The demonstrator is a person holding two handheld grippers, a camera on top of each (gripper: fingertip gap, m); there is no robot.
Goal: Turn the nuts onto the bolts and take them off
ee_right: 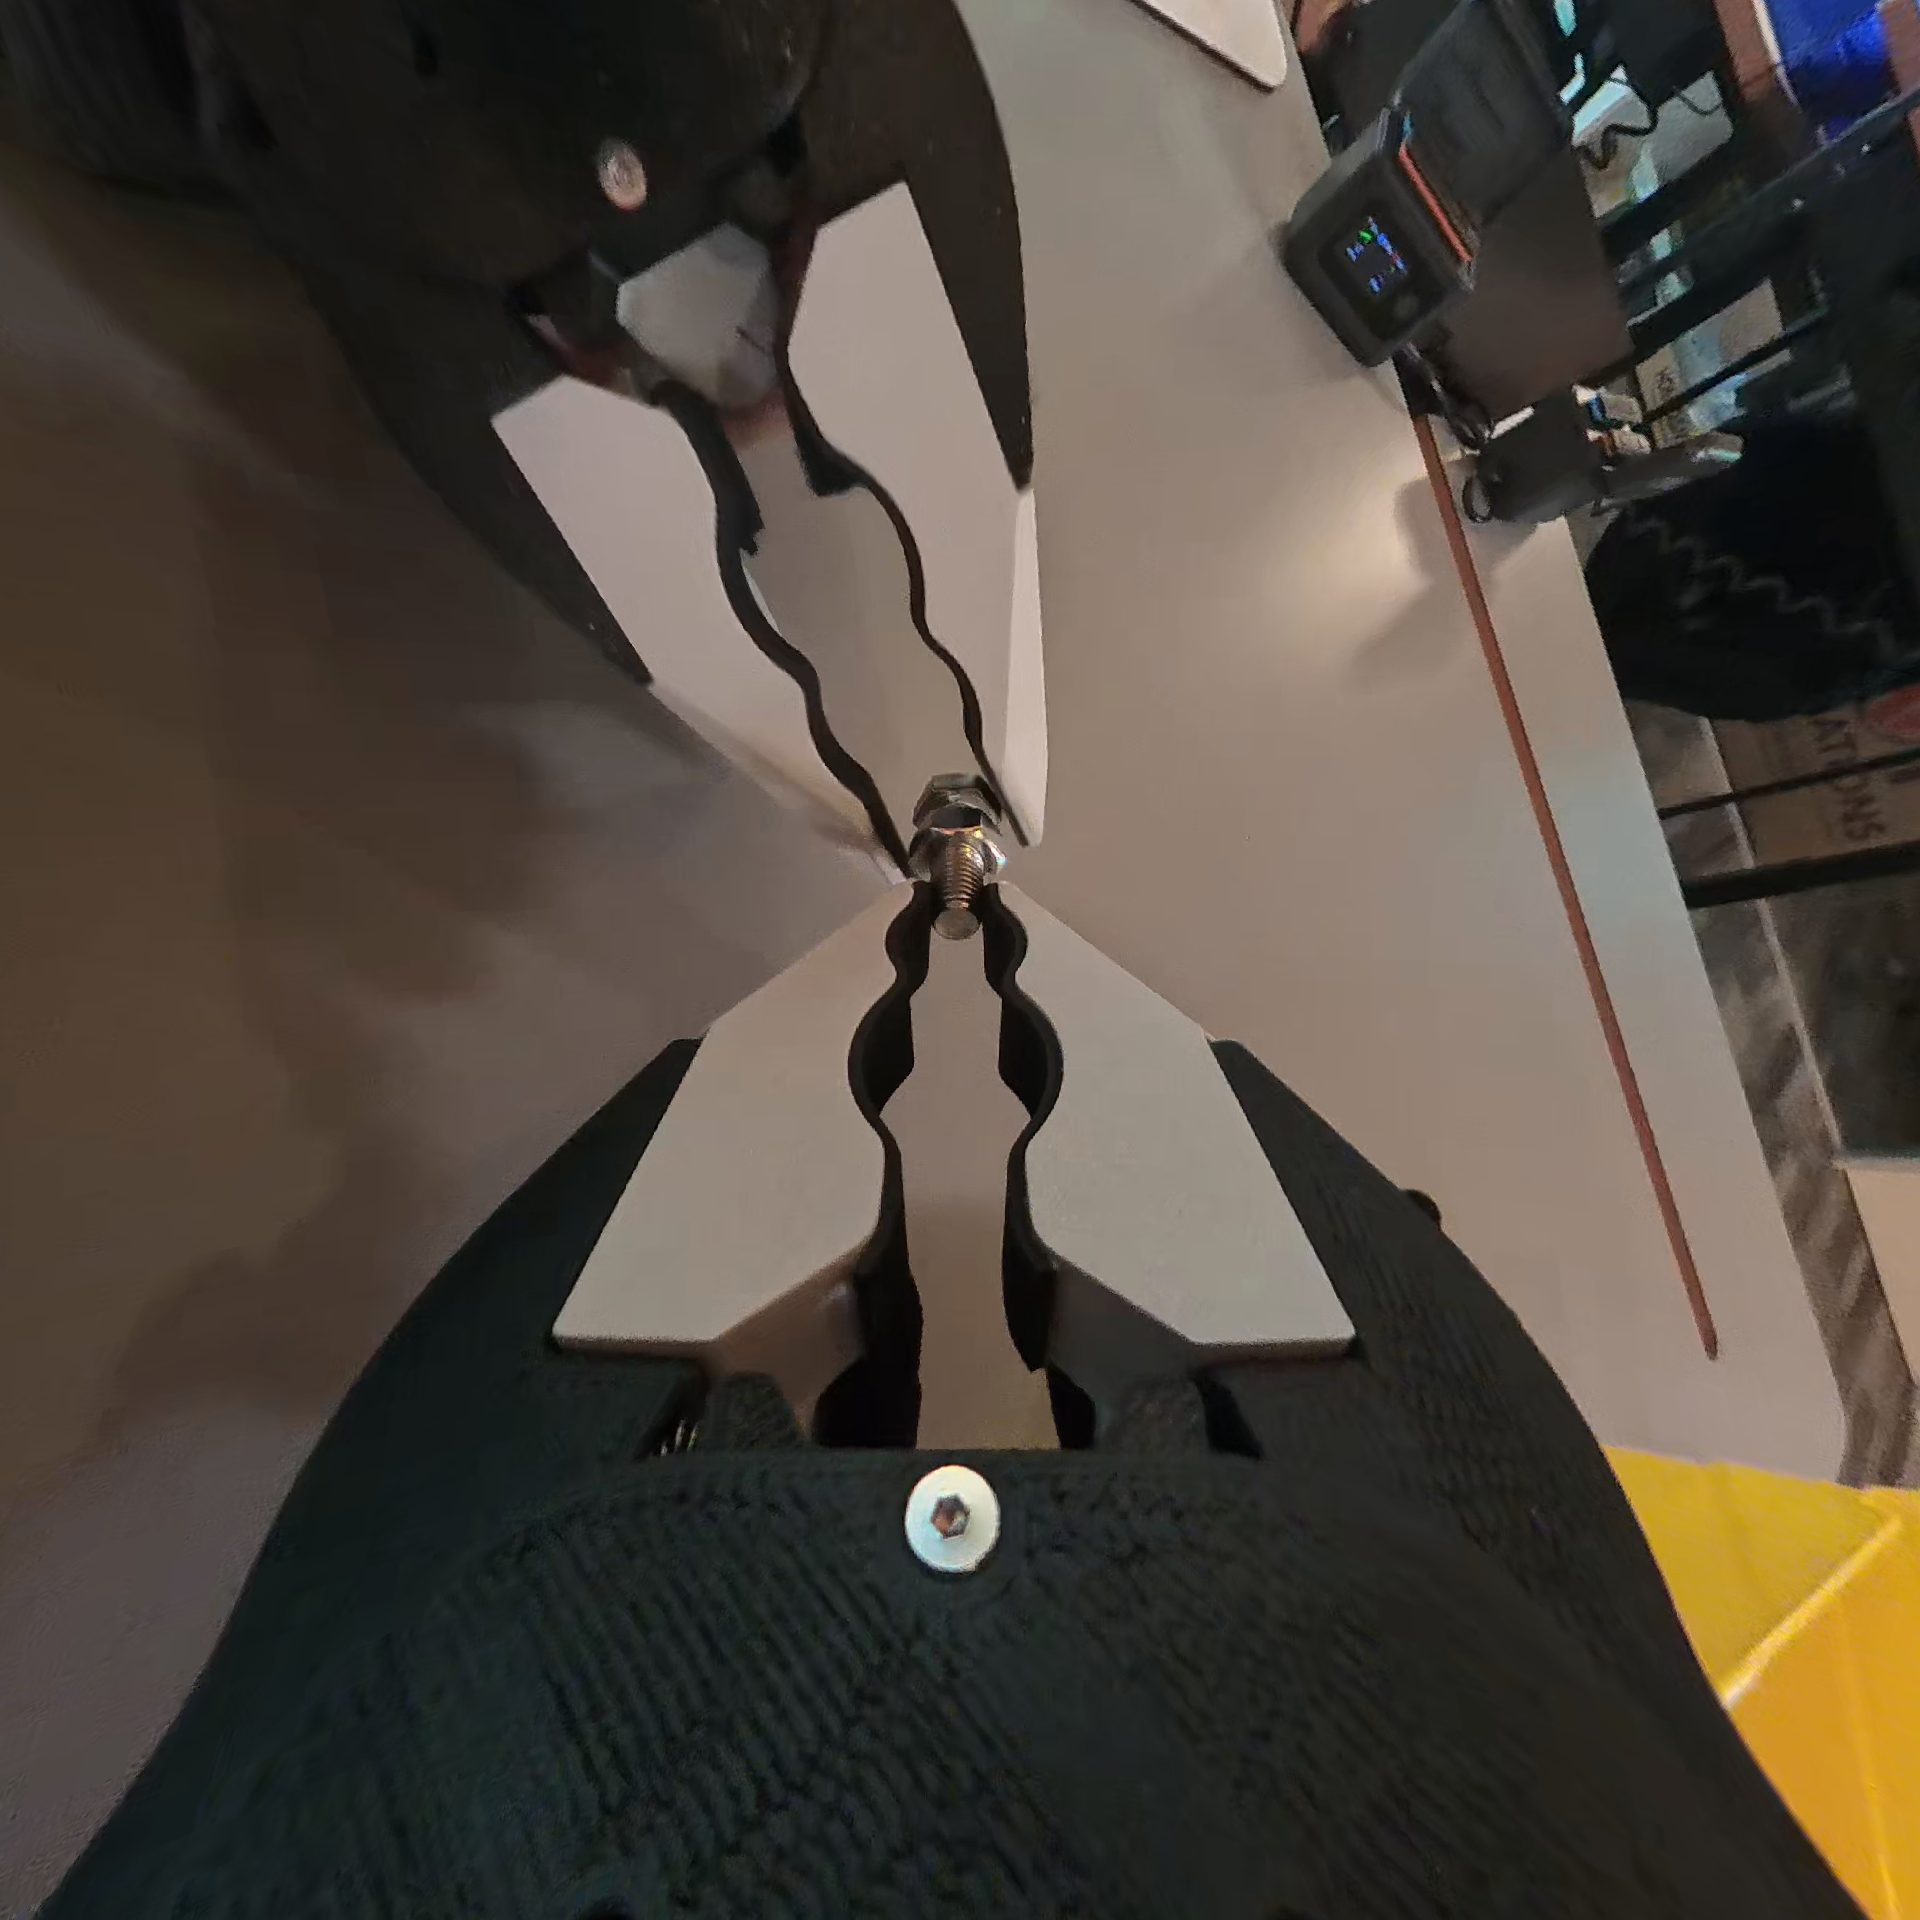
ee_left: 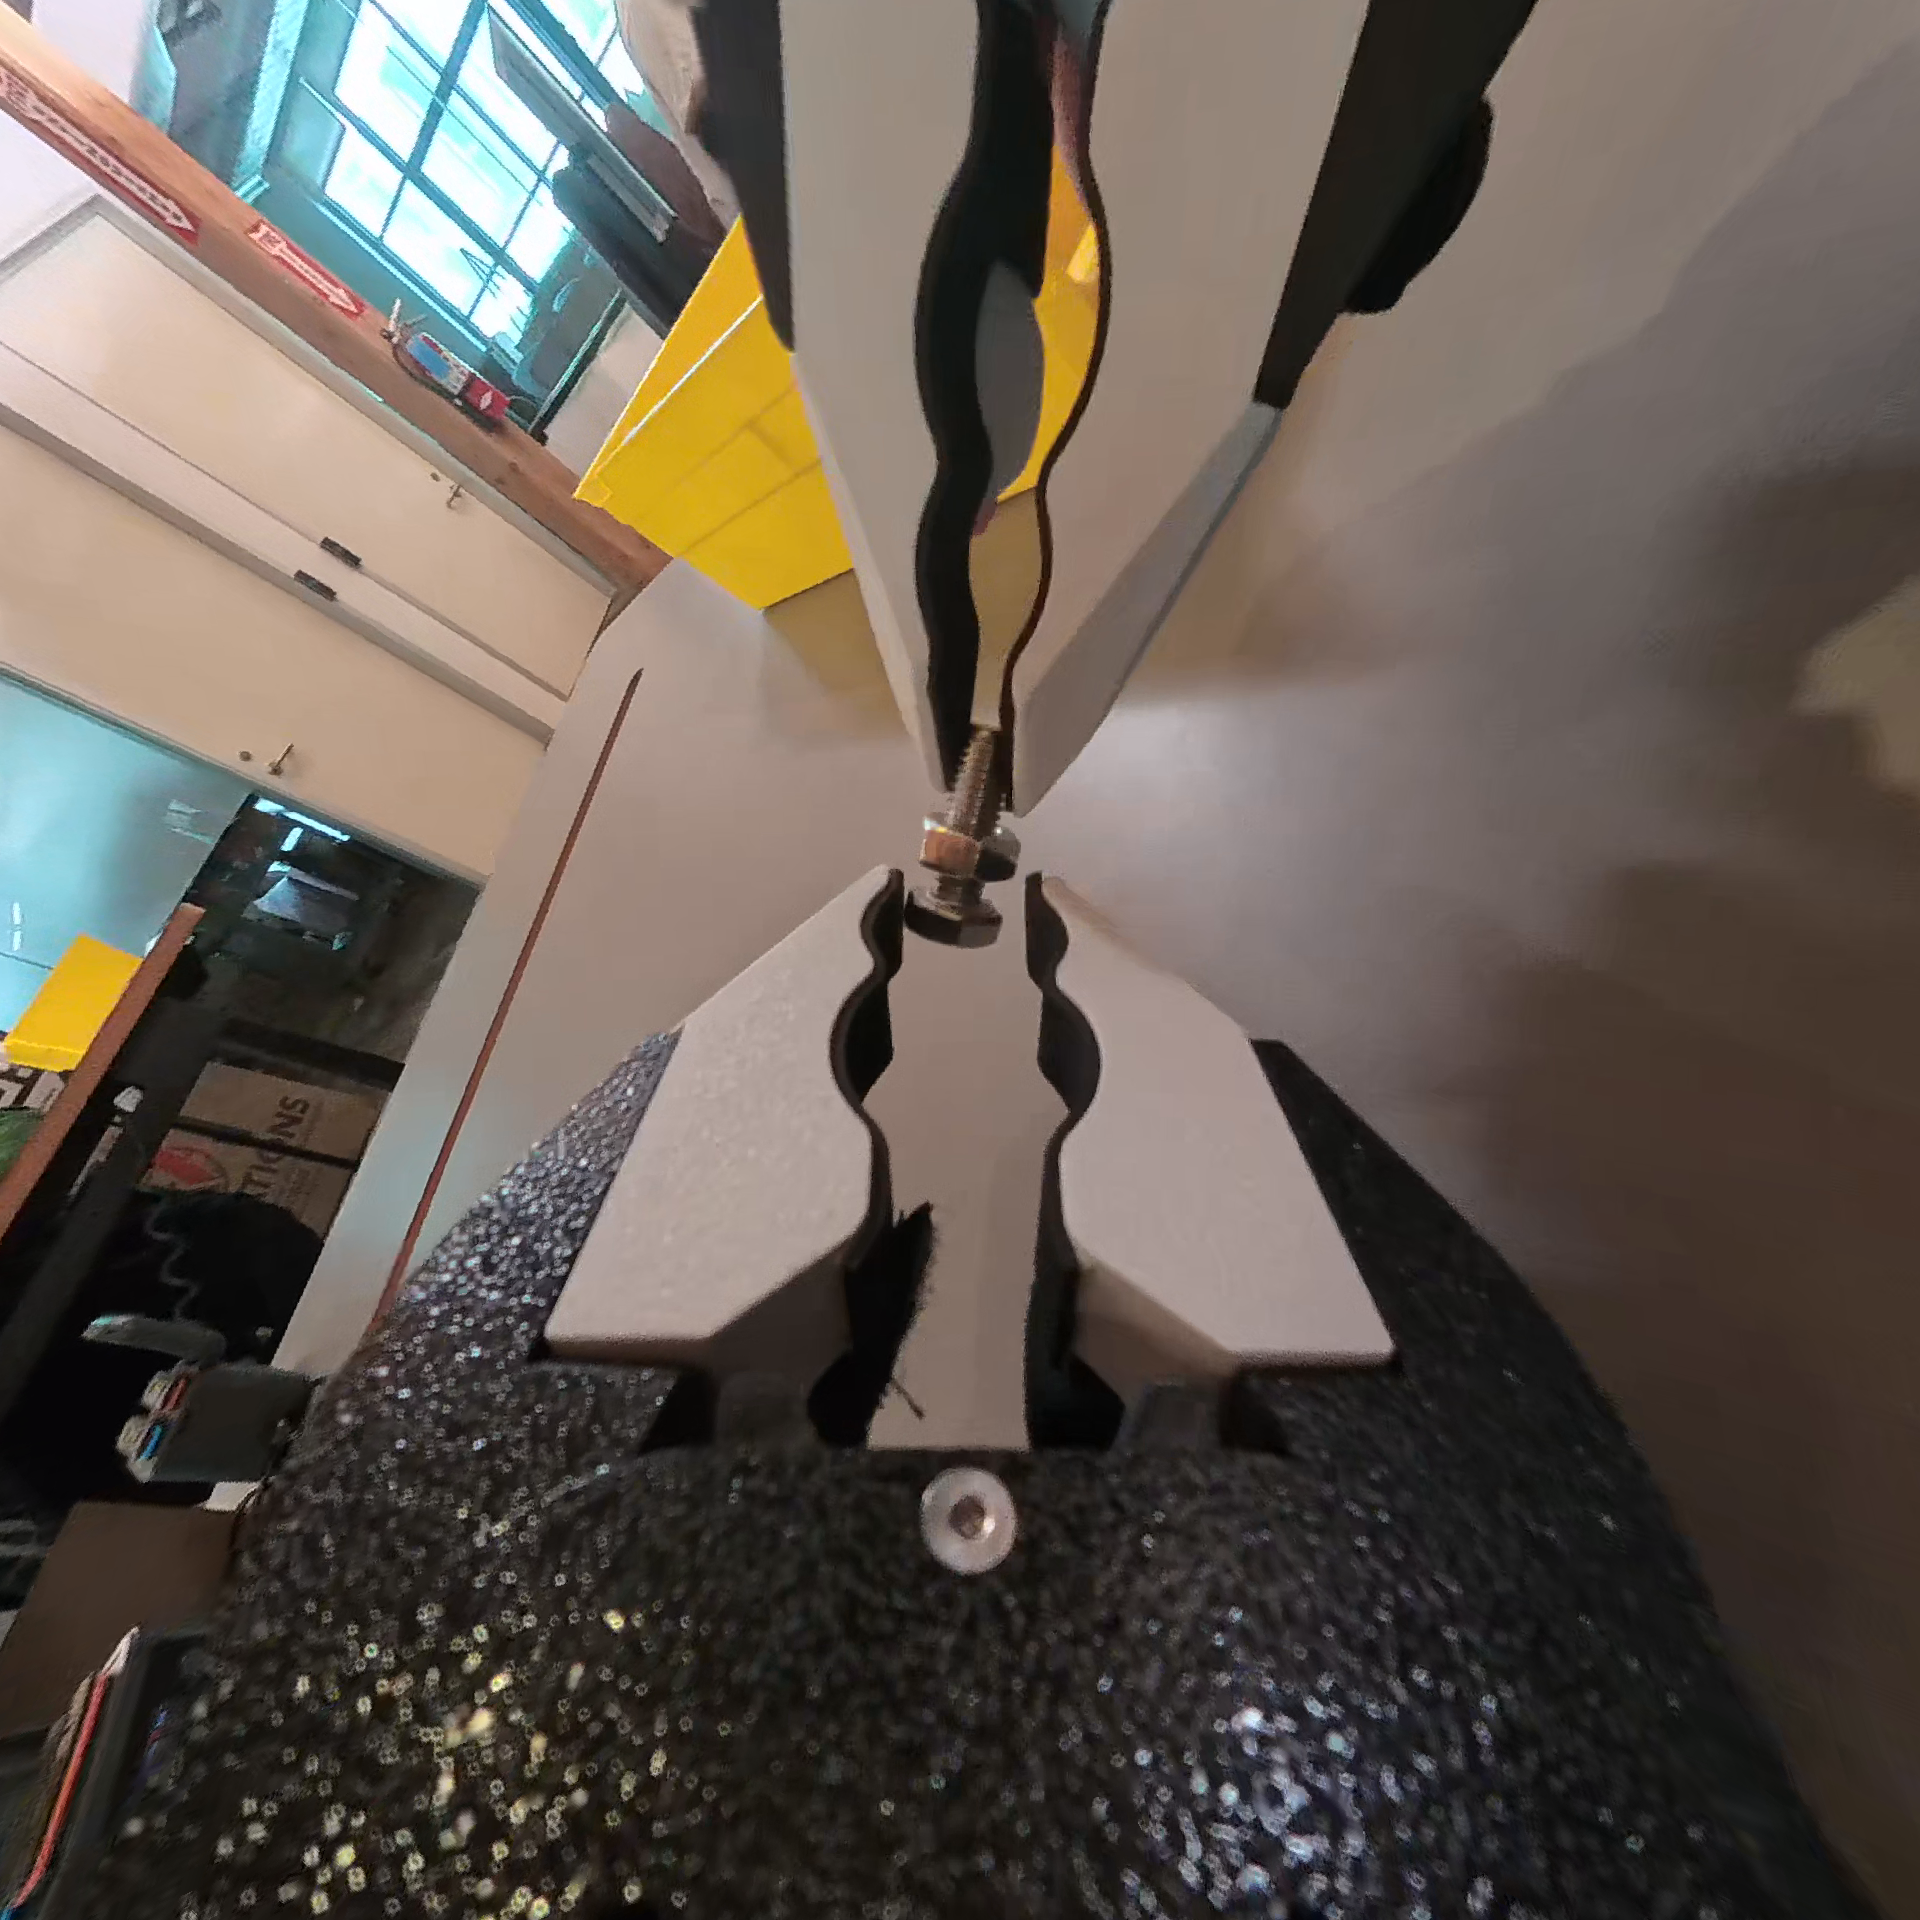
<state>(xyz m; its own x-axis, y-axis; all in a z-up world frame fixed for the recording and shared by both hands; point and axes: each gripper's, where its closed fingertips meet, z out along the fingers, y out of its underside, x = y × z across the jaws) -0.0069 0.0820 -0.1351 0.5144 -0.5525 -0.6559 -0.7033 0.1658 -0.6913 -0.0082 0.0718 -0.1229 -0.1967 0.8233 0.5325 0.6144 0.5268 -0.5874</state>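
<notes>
A steel bolt (ee_left: 971, 774) with a hex nut (ee_left: 958, 850) on its thread is held in the air between my two grippers, above the white table (ee_left: 727, 810). My right gripper (ee_left: 977, 743) comes in from the top of the left wrist view and is shut on the threaded end. In the right wrist view its tips (ee_right: 958, 899) close on the thread end (ee_right: 954, 920). My left gripper (ee_left: 963, 883) is open, its fingers on either side of the bolt head (ee_left: 954, 923), with a small gap on the right side. It also shows in the right wrist view (ee_right: 956, 847), around the head (ee_right: 951, 792).
A yellow bin (ee_left: 727, 447) stands on the table behind the grippers and shows in the right wrist view (ee_right: 1818, 1662). A thin reddish rod (ee_right: 1558, 883) lies along the table's edge. A black device with a small screen (ee_right: 1382, 260) sits near it. Shelves with boxes lie beyond the table. The tips of both grippers are at nearly the same place.
</notes>
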